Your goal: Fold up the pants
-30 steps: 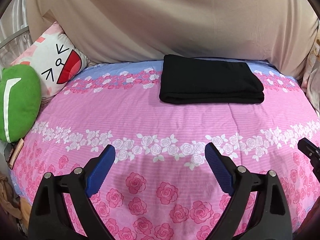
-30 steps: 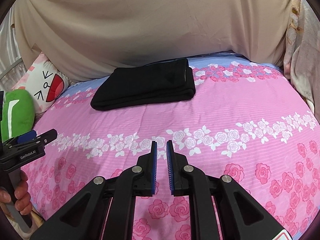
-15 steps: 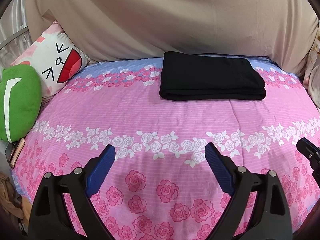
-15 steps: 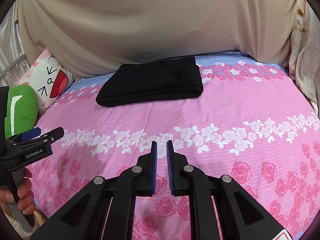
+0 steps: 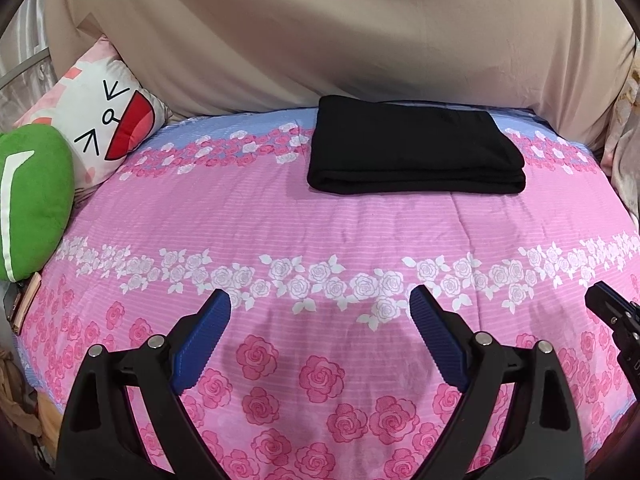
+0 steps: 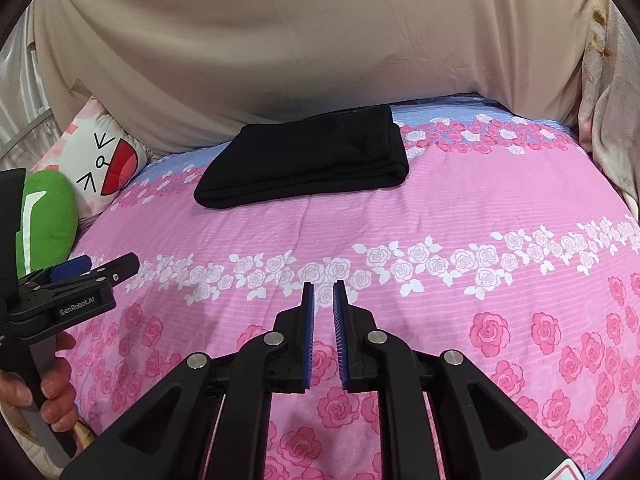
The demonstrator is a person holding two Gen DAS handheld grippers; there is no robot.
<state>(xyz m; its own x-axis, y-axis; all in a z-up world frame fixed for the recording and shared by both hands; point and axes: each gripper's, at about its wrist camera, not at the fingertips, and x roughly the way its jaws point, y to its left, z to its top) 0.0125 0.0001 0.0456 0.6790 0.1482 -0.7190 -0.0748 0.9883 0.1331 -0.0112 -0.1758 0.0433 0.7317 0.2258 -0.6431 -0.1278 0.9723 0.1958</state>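
Pink bedding printed with roses covers the bed (image 5: pixel 280 208), and a beige cloth (image 5: pixel 340 32) hangs behind it as a backdrop. Folded into a neat rectangle, the black pants (image 5: pixel 412 156) lie flat on the bed at its far side, just in front of the beige cloth, resting across the band of blue and the pink below it.

Both grippers hover over the near part of the bed, well apart from the pants and touching nothing. The left gripper (image 5: pixel 320 320) is spread wide — its blue pads (image 5: pixel 200 340) stand far from each other with only roses between them — and the pants lie straight beyond it, a little to its right. The right gripper (image 6: pixel 323 312) is drawn almost together, a narrow gap left between its pads, and it grips nothing; from it the pants sit beyond and to the left. In the right wrist view a hand (image 6: pixel 52 388) grips the left gripper's handle at the near left edge of the bed.

At the bed's far left corner — left of the pants — lean a white cartoon-face pillow (image 5: pixel 104 120) and a green cushion (image 5: pixel 32 200).
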